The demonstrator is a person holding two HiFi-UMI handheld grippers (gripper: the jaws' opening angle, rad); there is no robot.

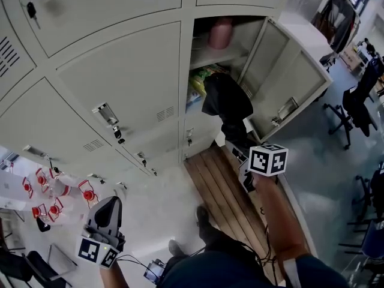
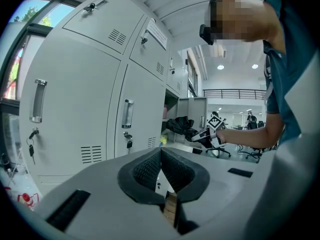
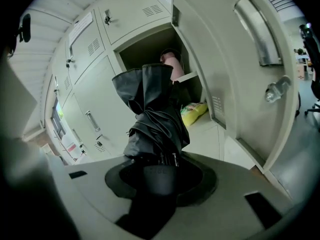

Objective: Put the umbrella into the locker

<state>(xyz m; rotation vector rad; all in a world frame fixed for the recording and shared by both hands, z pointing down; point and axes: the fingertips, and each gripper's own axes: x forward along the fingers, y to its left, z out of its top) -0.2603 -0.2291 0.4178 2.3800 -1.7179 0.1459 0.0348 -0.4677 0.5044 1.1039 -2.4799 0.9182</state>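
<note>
The black folded umbrella (image 3: pixel 152 116) is held by its handle end in your right hand-held gripper (image 3: pixel 160 178), whose jaws are closed on it at a medium width; the crumpled canopy sticks out ahead of the jaws, pointing up at the open locker (image 1: pixel 195 44); in the head view the umbrella (image 1: pixel 227 101) sits at the mouth of that locker, below its inner shelf, and no view shows whether its tip is past the opening; a yellow-green packet (image 1: pixel 201 80) lies on the locker floor just left of the umbrella, and a pink object (image 1: pixel 221 33) stands on the shelf above; the locker door (image 1: pixel 288 71) is swung wide to the right; closed grey locker doors fill the wall to the left; a wooden slatted platform (image 1: pixel 219 188) lies on the floor under the open locker; your left hand-held gripper (image 2: pixel 161 171) is low on the left, well apart from the umbrella, its jaws pressed together with nothing between them; office chairs (image 1: pixel 354 107) stand far right.
</note>
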